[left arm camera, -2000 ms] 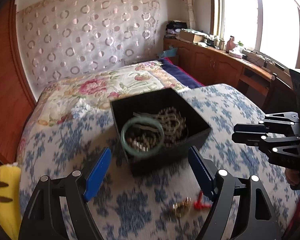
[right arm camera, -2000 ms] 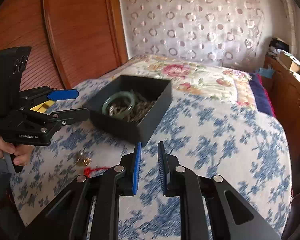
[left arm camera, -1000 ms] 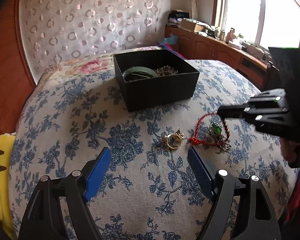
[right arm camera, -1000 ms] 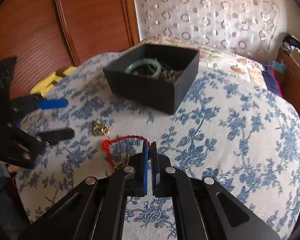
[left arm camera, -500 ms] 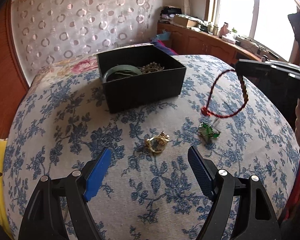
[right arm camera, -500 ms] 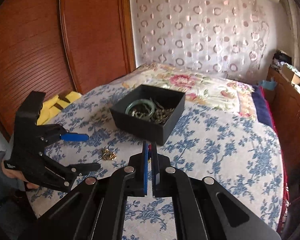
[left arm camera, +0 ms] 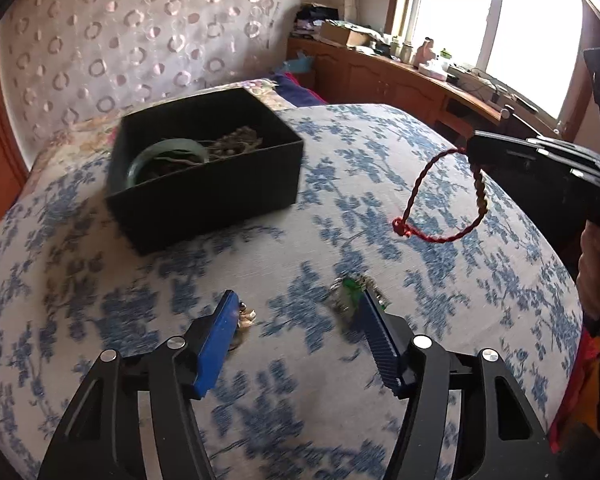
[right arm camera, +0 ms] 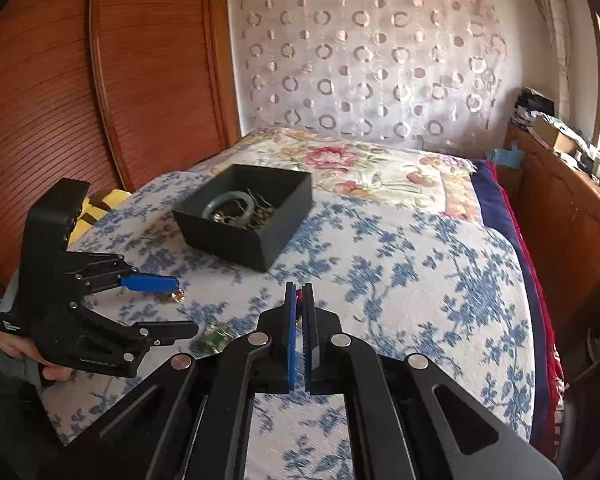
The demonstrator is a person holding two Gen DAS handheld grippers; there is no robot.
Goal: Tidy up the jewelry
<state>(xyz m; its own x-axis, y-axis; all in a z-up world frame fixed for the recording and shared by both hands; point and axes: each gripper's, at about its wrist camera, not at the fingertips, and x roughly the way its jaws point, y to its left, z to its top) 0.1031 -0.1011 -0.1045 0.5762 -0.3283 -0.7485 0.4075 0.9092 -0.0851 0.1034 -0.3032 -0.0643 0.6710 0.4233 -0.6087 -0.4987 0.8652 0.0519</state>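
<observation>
A black box [left arm camera: 204, 184] on the bed holds a green bangle [left arm camera: 168, 156] and bead strings; it also shows in the right wrist view [right arm camera: 246, 214]. My right gripper [right arm camera: 299, 292] is shut on a red cord bracelet [left arm camera: 444, 200] that hangs in the air right of the box. My left gripper [left arm camera: 296, 304] is open, low over the bedspread. A gold piece [left arm camera: 246, 316] lies by its left finger and a green-stone piece [left arm camera: 350, 288] by its right finger; the green piece also shows in the right wrist view [right arm camera: 216, 338].
The bed has a blue-flowered spread [left arm camera: 380, 152] and a floral quilt [right arm camera: 380, 172] behind. A wooden wardrobe [right arm camera: 100, 80] stands on the left, a wooden cabinet [left arm camera: 400, 80] with clutter under the window on the right. A yellow item [right arm camera: 96, 204] lies by the bed's left edge.
My right gripper has lifted the red bracelet higher, clear of the spread. My left gripper has moved forward and down so the gold and green pieces sit by its fingertips.
</observation>
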